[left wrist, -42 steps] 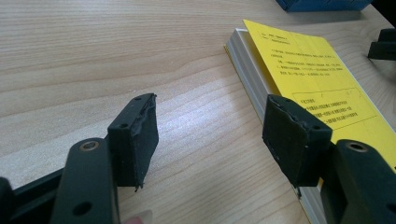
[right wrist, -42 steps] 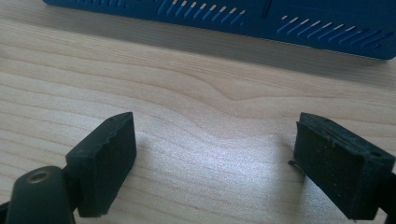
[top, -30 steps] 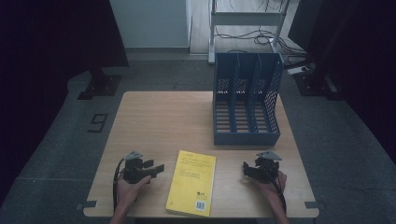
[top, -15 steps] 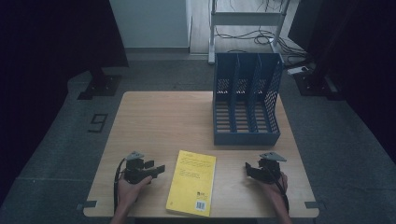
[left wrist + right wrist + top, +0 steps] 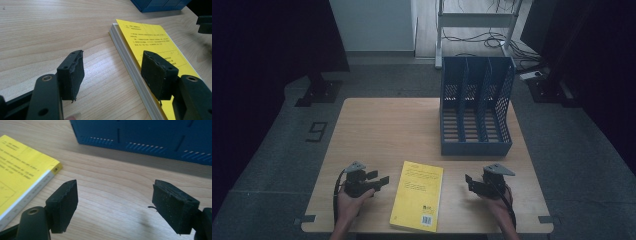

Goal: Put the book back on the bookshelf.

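The yellow book (image 5: 418, 196) lies flat on the surface (image 5: 387, 130) between the left tongs (image 5: 379, 181) and right tongs (image 5: 470, 181), both wide open and empty; probably stiffish, glossy-covered and fairly light, best pinched at its long edge.

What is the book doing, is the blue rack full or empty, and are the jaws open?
Book: closed, lying flat on the table, not held.
Rack: upright, all slots empty.
Left gripper: jaws open, nothing between them.
Right gripper: jaws open, nothing between them, just closed a little.
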Demonstrator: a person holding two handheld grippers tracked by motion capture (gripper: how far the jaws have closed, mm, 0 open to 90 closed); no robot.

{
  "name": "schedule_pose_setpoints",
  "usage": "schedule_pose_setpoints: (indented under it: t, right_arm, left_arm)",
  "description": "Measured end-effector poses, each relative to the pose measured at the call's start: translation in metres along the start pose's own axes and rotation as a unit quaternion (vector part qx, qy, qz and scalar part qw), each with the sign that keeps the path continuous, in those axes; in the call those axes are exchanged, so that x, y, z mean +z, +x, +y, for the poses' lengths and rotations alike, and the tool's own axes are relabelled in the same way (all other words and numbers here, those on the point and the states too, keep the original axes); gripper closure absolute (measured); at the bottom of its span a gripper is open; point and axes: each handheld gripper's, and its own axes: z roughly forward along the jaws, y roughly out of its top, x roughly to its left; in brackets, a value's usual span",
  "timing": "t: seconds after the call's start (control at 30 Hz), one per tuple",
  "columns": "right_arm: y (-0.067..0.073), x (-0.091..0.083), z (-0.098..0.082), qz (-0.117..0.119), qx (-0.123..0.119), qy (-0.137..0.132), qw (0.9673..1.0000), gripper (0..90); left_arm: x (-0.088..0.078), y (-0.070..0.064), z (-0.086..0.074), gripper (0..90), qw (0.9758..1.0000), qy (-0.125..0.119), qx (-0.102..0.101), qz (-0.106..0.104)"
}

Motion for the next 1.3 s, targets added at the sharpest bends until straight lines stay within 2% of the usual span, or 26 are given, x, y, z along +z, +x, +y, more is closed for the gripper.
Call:
schedule_pose_setpoints:
  t: [0.17,0.37,0.83,1.1,1.3]
  right_arm:
    - [0.007,0.000,0.001,0.008,-0.003,-0.001,1.0000,20.8]
    - [0.017,-0.001,0.004,0.020,-0.012,-0.007,0.9997,21.3]
    - [0.032,-0.001,0.006,0.035,-0.024,-0.011,0.9991,21.6]
    - [0.040,0.000,0.007,0.045,-0.027,-0.011,0.9985,21.8]
    - [0.056,0.005,0.005,0.055,-0.045,-0.005,0.9975,21.9]
  left_arm:
    - [-0.001,-0.002,0.000,35.0,1.0000,-0.002,-0.001,-0.002]
    - [0.002,-0.010,0.001,35.0,0.9999,0.000,0.010,-0.012]
    - [0.005,-0.011,0.000,35.0,0.9999,0.005,0.009,-0.013]
    - [0.008,-0.015,-0.001,34.9,0.9997,0.010,0.015,-0.017]
    - [0.011,-0.018,-0.001,34.9,0.9995,0.015,0.019,-0.020]
